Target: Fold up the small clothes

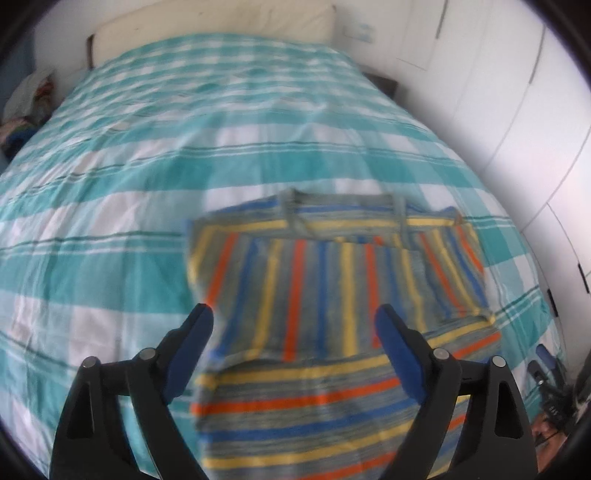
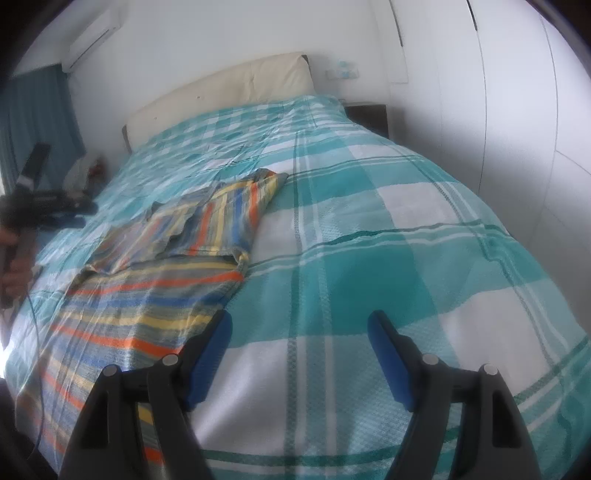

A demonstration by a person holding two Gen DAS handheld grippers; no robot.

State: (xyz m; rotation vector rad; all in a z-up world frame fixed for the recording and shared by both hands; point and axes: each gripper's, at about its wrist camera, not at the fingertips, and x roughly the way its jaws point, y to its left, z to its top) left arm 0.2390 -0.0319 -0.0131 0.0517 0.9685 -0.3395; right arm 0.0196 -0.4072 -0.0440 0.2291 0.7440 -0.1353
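Blue pads line both jaws of the left hand-held gripper (image 1: 293, 319), which stand wide apart with nothing between them; it hangs above the near part of the striped shirt (image 1: 325, 317), not touching it as far as the blurred left wrist view shows. The right hand-held gripper (image 2: 299, 325) is also spread wide and empty, over bare bedspread (image 2: 369, 229), with the shirt's near edge just beside its left jaw at 9 o'clock.

The shirt lies flat on the bed, grey with orange, yellow and blue stripes. Its far half is folded over, so stripes there run toward 12 o'clock while those on the near part run crosswise.

Only the left wrist view shows the neckline at the shirt's far edge, and the right hand-held gripper small at 4 o'clock by the bed's edge. Only the right wrist view shows the left hand-held gripper from the side at 9 o'clock, gripped by a hand (image 2: 16, 273), plus a teal curtain (image 2: 37, 110) and an air conditioner (image 2: 94, 35) at 11 o'clock.

Farther off, both views show the cream headboard (image 2: 221, 96) and white wardrobe doors (image 1: 498, 92).
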